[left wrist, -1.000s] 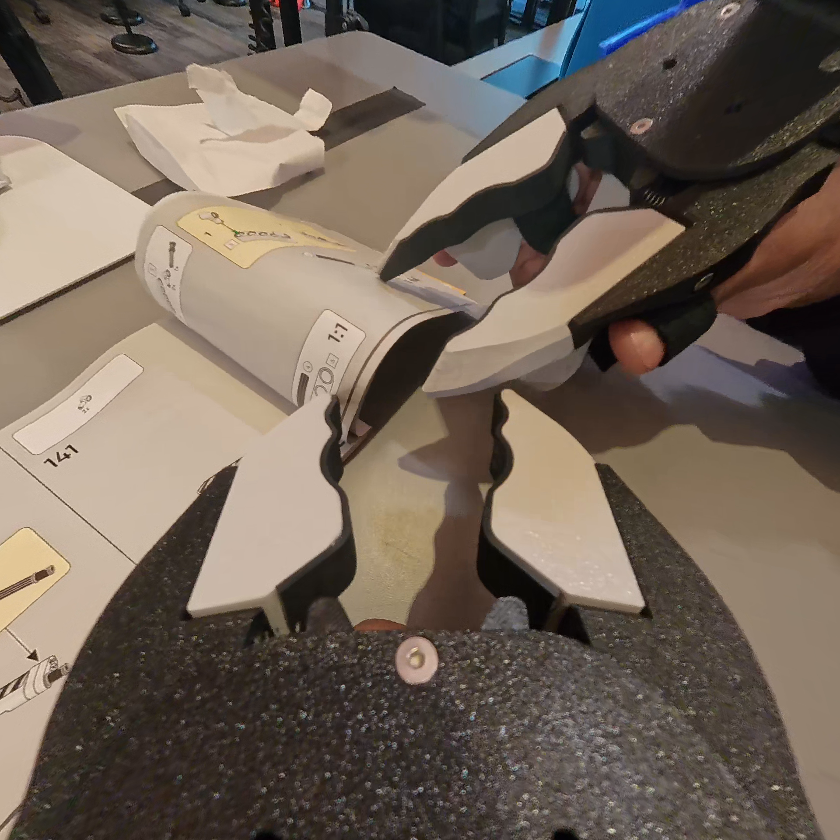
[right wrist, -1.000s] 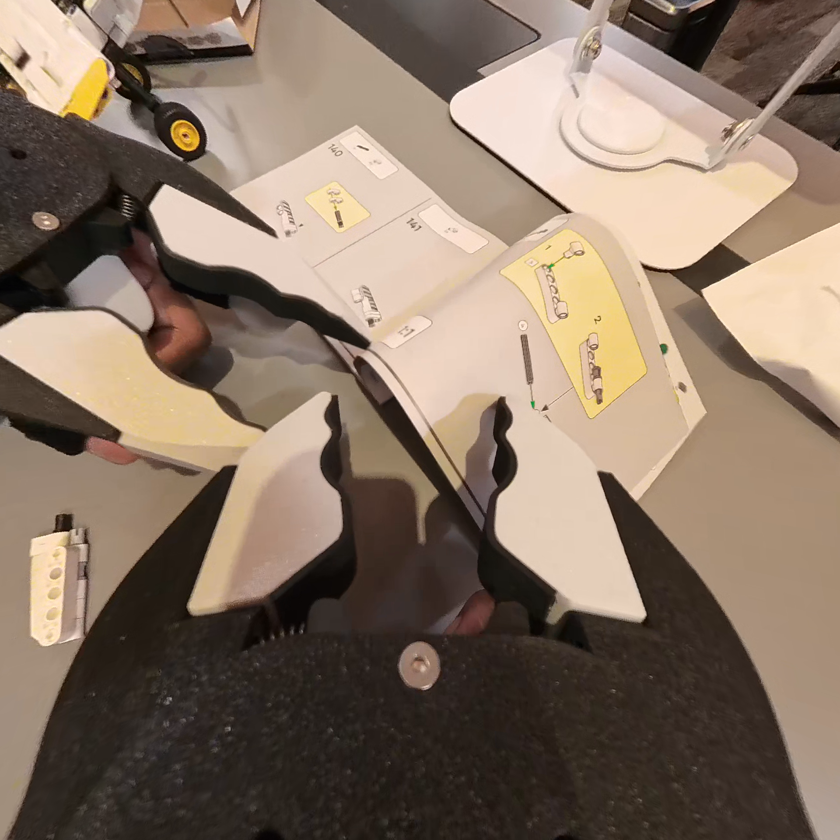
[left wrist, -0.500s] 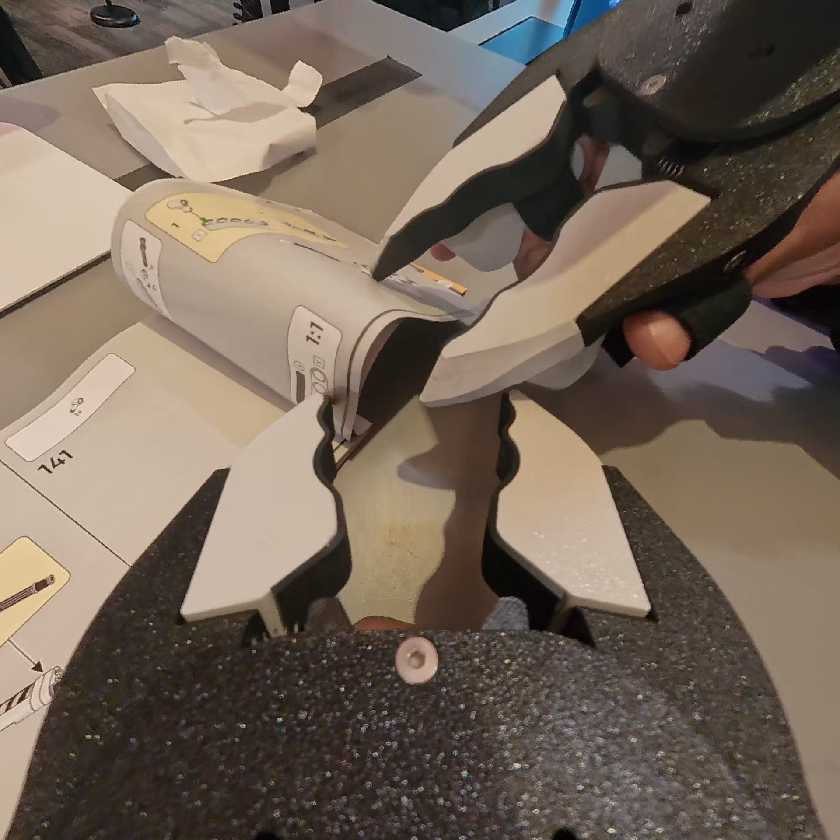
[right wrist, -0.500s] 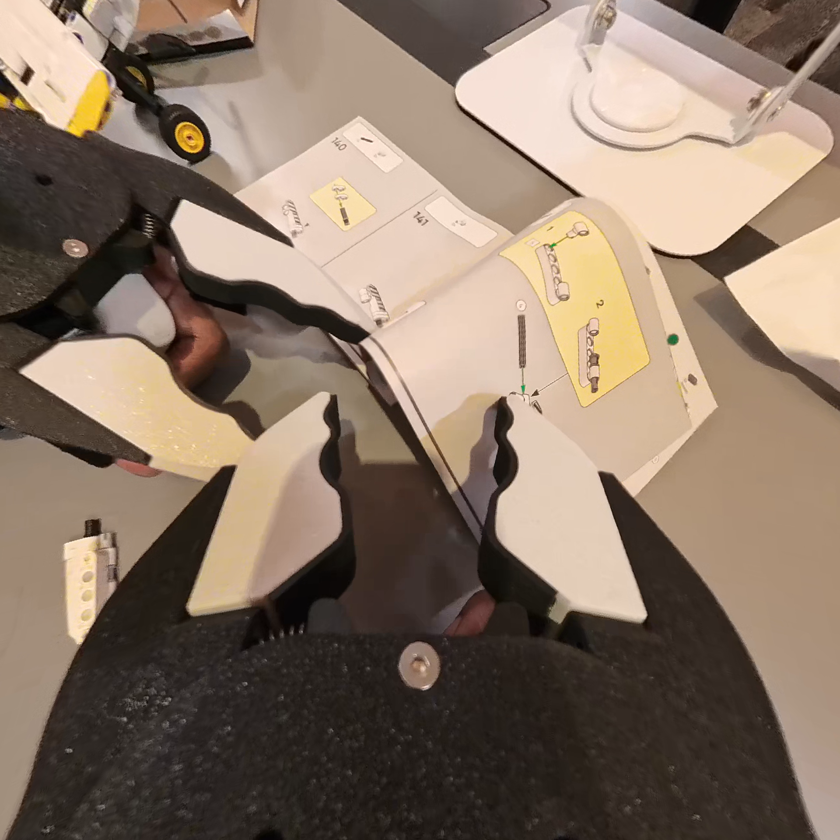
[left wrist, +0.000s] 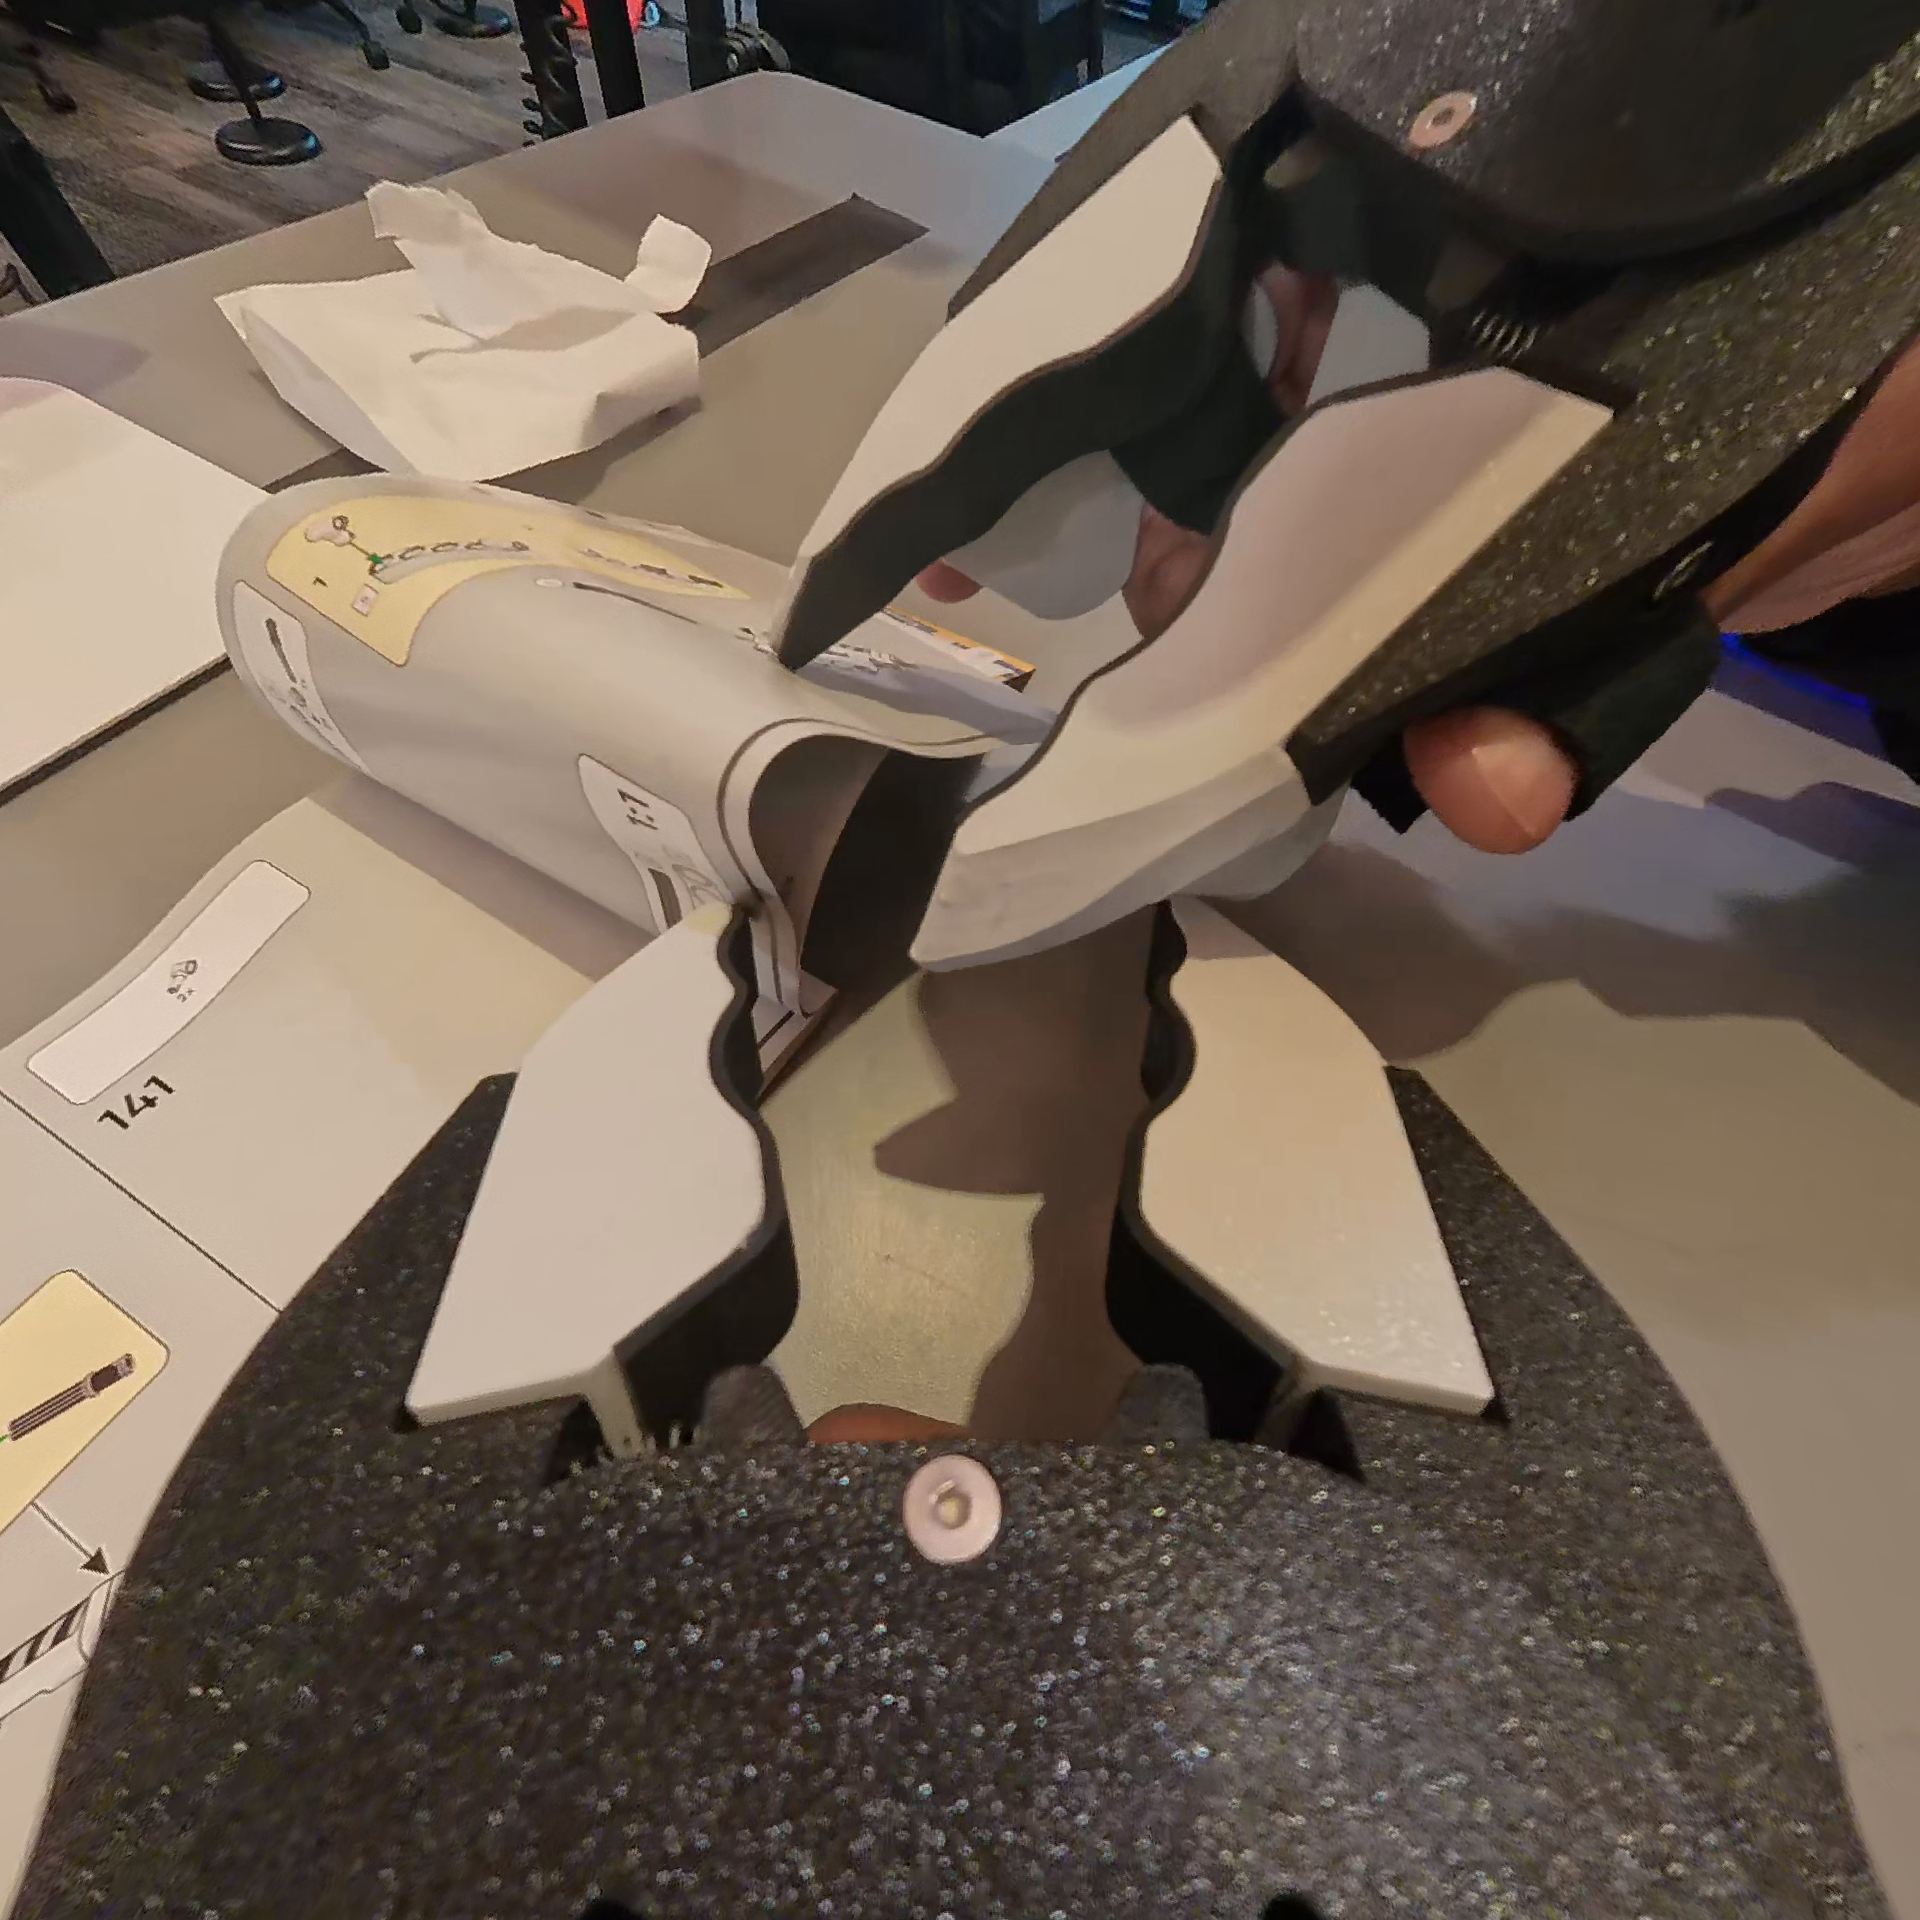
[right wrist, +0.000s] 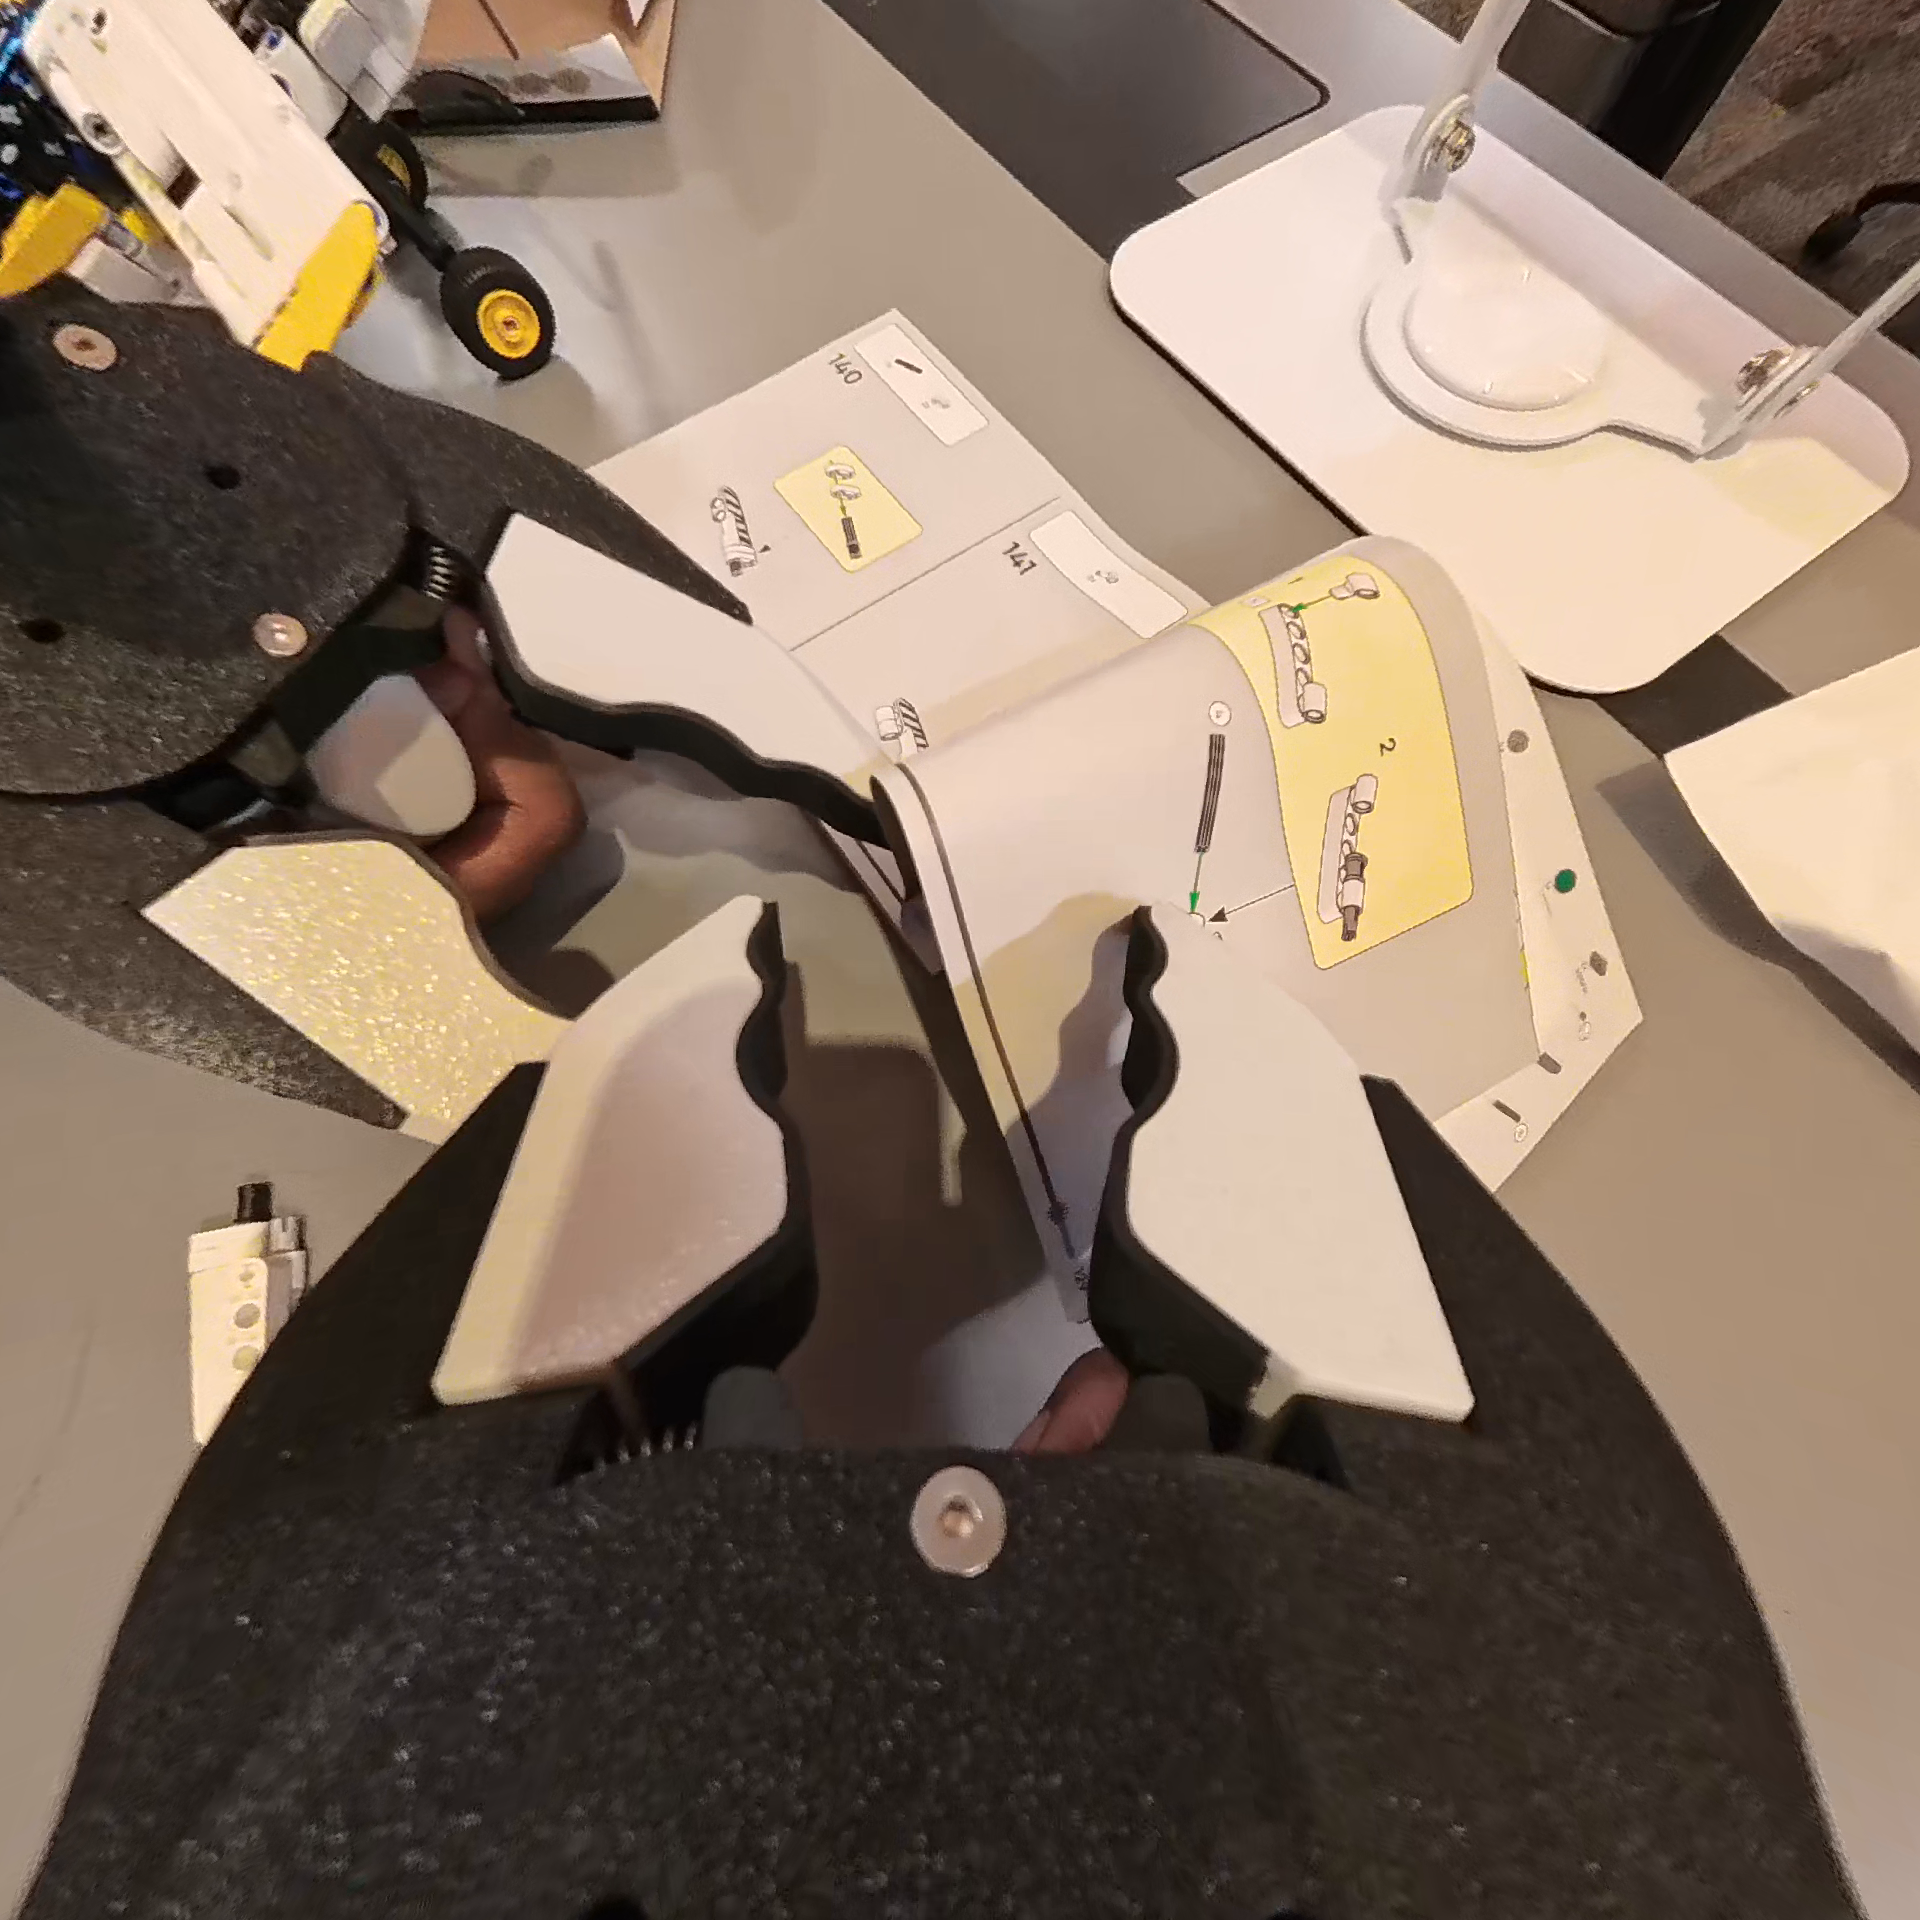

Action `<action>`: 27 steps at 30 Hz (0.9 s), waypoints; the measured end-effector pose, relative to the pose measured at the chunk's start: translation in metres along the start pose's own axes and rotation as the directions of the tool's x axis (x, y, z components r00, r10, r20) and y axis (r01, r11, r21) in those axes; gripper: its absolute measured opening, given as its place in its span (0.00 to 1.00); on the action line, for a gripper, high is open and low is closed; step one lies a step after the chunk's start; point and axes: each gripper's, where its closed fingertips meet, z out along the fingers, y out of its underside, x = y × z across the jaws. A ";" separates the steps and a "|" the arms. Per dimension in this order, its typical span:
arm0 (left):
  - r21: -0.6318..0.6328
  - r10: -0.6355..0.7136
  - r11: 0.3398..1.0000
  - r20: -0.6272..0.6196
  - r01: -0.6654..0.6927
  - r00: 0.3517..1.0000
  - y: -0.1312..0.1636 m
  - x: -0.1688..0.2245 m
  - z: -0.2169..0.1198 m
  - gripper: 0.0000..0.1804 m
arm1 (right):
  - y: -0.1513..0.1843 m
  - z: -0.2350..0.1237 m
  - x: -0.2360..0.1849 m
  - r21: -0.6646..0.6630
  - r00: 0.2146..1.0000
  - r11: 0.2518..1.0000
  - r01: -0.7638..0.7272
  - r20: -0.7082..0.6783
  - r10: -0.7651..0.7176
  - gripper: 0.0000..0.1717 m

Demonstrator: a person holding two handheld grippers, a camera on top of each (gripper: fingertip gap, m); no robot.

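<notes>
Curled booklet page (right wrist: 1122, 831) between both tongs

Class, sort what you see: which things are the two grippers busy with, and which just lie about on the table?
At the grippers:
- instruction booklet, curled page between the fingers of the open right gripper
- open left gripper, one finger at the page edge

Lying about:
- crumpled tissue
- toy vehicle
- white brick piece
- white stand base

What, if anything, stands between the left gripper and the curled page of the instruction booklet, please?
Nothing visible does. The left gripper is open, and its left fingertip is already at the curled page's near edge. The right gripper's lower finger crosses just ahead of the open jaws, beside that edge rather than in front of it.
</notes>
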 end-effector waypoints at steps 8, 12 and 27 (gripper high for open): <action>0.019 0.007 1.000 -0.018 -0.007 1.000 -0.002 0.003 -0.002 0.42 | -0.010 0.002 -0.004 -0.014 0.999 0.999 0.038 0.019 -0.038 0.37; 0.041 0.011 0.999 -0.024 -0.010 1.000 -0.004 0.004 -0.004 0.42 | -0.016 0.003 -0.006 -0.030 0.997 0.996 0.082 0.015 -0.081 0.36; 0.094 0.044 0.995 -0.016 -0.042 0.999 -0.009 0.004 -0.009 0.43 | -0.016 -0.004 -0.008 -0.032 0.988 0.987 0.155 0.031 -0.154 0.37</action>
